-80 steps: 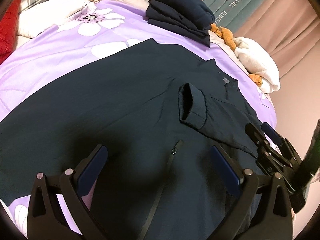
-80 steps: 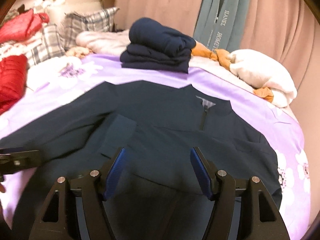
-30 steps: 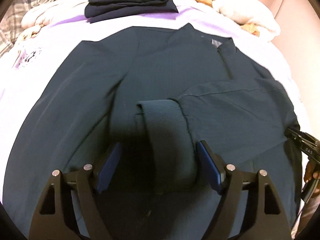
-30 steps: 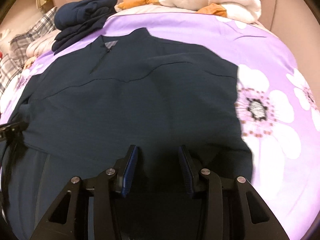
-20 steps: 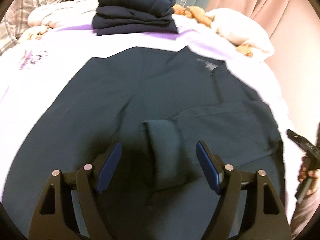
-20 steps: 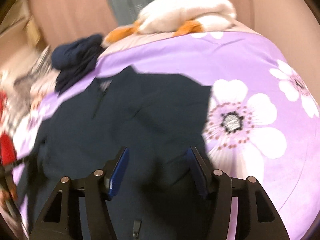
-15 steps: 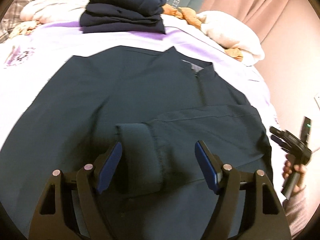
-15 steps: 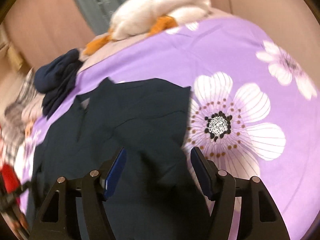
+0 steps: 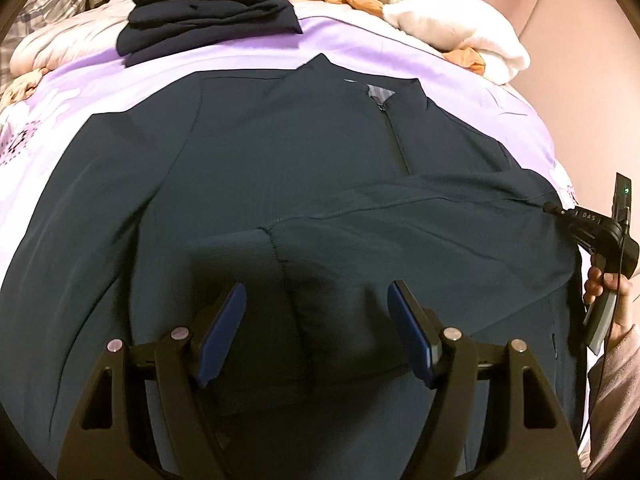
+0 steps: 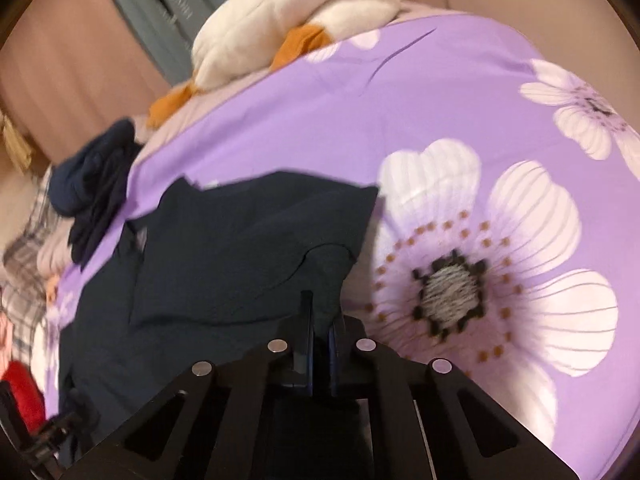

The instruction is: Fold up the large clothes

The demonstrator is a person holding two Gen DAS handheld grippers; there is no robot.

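Observation:
A large dark navy zip jacket lies spread on the purple flowered bedcover. One sleeve is folded across its front, with the ribbed cuff just ahead of my left gripper, which is open and empty above it. My right gripper is shut on the jacket's right edge at the folded shoulder; it also shows in the left wrist view, at the jacket's right side.
A stack of folded navy clothes sits at the back of the bed. A white and orange bundle lies at the back right. Curtains hang behind. A red item and plaid fabric lie far left.
My right gripper swung to the jacket's right edge and closed on the fabric there. My left gripper drew slightly right over the folded cuff and stayed open.

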